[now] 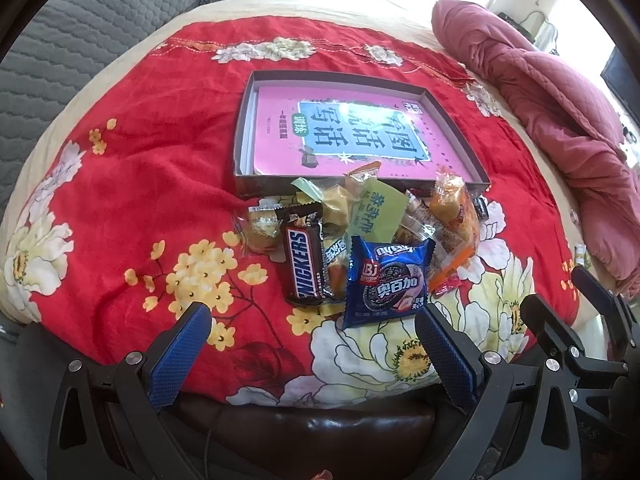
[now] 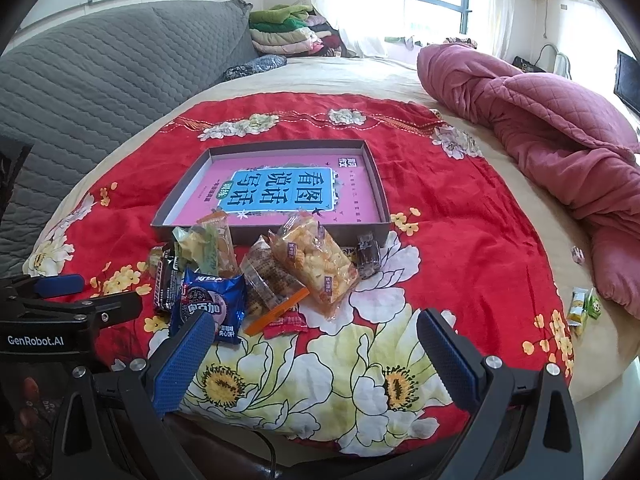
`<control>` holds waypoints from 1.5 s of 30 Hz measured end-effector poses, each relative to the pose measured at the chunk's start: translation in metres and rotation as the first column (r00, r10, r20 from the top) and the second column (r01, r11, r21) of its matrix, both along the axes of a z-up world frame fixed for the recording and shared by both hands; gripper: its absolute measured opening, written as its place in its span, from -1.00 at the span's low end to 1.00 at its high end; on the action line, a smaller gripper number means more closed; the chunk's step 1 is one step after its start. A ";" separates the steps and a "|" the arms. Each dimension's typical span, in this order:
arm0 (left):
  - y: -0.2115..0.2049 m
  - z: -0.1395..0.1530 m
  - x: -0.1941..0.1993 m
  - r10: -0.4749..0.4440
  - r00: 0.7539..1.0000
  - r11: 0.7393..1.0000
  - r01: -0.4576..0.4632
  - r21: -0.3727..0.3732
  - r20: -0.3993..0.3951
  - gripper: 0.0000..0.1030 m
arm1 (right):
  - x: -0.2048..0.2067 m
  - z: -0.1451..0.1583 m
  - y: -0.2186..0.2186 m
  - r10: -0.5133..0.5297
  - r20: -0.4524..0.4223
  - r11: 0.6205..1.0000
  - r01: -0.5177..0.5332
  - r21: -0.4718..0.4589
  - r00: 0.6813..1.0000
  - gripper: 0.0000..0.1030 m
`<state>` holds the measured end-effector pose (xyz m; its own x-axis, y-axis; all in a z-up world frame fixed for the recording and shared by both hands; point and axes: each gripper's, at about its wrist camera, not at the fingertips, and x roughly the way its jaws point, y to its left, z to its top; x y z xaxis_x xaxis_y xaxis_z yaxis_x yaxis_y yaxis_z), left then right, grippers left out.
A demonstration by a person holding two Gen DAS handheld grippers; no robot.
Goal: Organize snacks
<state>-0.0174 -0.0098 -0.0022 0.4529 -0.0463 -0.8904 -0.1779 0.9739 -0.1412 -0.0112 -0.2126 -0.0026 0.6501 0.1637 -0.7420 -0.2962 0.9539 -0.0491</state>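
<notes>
A pile of wrapped snacks lies on a red flowered cloth in front of a shallow grey box that holds a pink book. The pile includes a Snickers bar, a blue cookie pack, a green packet and an orange-yellow snack bag. My left gripper is open and empty just short of the blue pack. My right gripper is open and empty, near the pile's front edge. The left gripper shows at the right view's left edge.
A crumpled pink quilt lies on the right. A grey quilted headboard rises on the left. A few small candies lie on the beige sheet at right. Folded clothes are stacked at the far end.
</notes>
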 end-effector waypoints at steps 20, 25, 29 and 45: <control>0.043 -0.023 0.009 0.090 0.994 0.995 -0.093 -0.043 -0.054 0.98 | 0.016 -0.015 0.001 0.038 -0.058 0.997 -0.034 0.069 0.998 0.97; 0.045 -0.030 0.014 0.087 0.994 0.995 -0.090 -0.044 -0.062 0.98 | 0.018 -0.019 0.006 0.058 -0.069 0.996 -0.053 0.075 0.996 0.97; 0.044 -0.039 0.020 0.075 0.994 0.995 -0.080 -0.060 -0.081 0.98 | 0.025 -0.023 0.002 0.038 -0.086 0.996 -0.030 0.089 0.996 0.97; 0.042 -0.062 0.047 0.008 0.997 0.988 -0.019 -0.152 -0.070 0.98 | 0.058 -0.034 -0.009 -0.010 -0.040 0.997 0.013 0.082 0.999 0.97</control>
